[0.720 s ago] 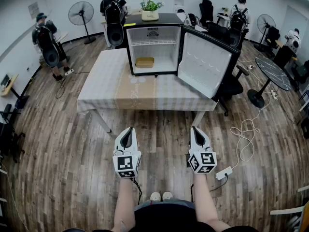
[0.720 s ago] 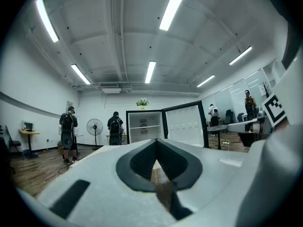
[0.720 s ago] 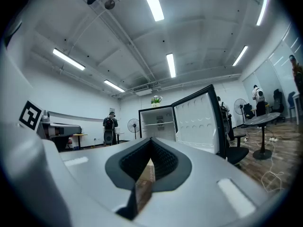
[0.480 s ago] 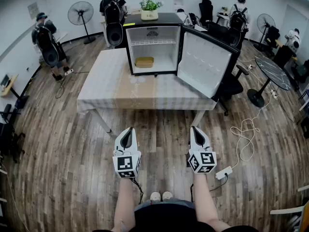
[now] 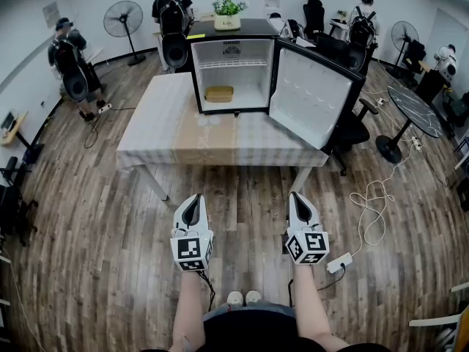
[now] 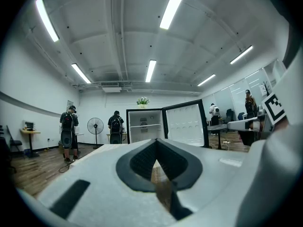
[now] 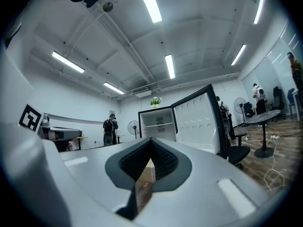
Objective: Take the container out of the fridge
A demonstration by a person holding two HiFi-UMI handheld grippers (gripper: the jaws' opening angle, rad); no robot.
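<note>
A small black fridge [image 5: 196,72] stands on the far side of the cloth-covered table [image 5: 168,134], its door [image 5: 311,97] swung open to the right. A flat tan container [image 5: 219,93] lies on the fridge floor, under a wire shelf. My left gripper [image 5: 194,199] and right gripper [image 5: 295,197] are held level over the wooden floor, well short of the table. Both are shut and empty. In the left gripper view the shut jaws [image 6: 156,143] point at the fridge [image 6: 144,125]; the right gripper [image 7: 151,142] faces the fridge [image 7: 156,124] too. Neither gripper view shows the container.
A potted plant [image 5: 228,12] sits on the fridge. People with backpacks [image 5: 173,20] stand behind and to the left, near a floor fan [image 5: 123,20]. An office chair [image 5: 355,127] stands right of the door. A cable and power strip [image 5: 339,262] lie on the floor by my right side.
</note>
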